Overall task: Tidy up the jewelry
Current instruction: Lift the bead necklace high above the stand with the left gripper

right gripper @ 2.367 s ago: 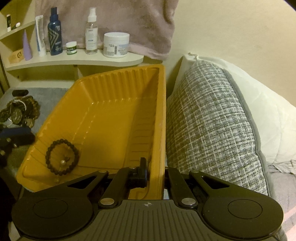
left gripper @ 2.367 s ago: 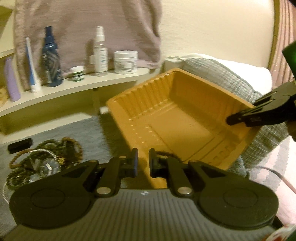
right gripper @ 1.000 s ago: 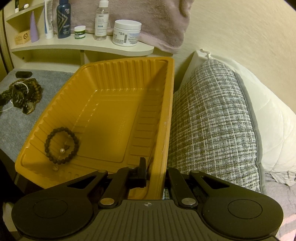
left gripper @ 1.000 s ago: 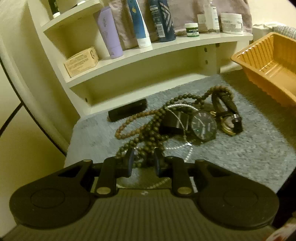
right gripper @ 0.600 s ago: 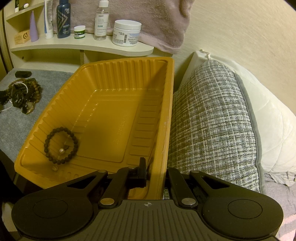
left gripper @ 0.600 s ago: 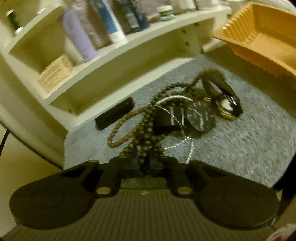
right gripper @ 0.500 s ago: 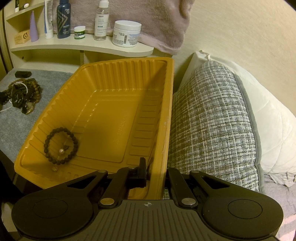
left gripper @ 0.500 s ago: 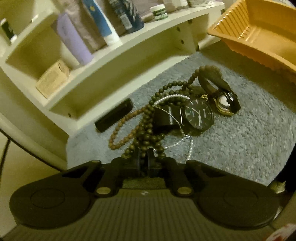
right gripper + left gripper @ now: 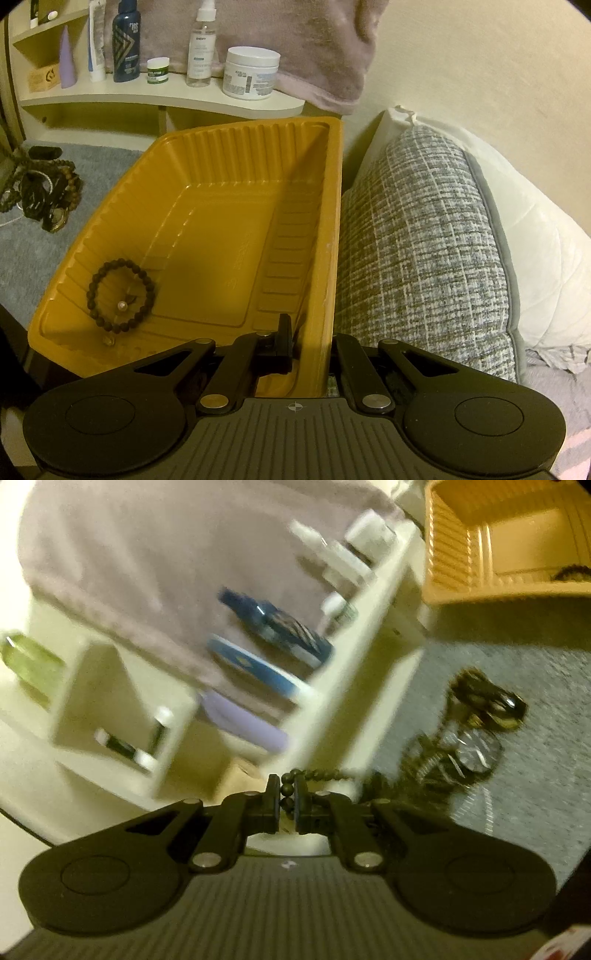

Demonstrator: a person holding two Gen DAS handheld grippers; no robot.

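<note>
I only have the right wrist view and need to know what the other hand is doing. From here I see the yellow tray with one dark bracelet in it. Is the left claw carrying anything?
Observer: Yes. The left claw is shut on a strand of dark beads, pinched between its fingers.
Operator: Is the strand clear of the pile?
Observer: Not that I can tell. The beads trail off to the right toward the pile on the grey mat, though the picture is blurred.
Operator: What remains in that pile?
Observer: A round-faced watch lies there among more beads.
</note>
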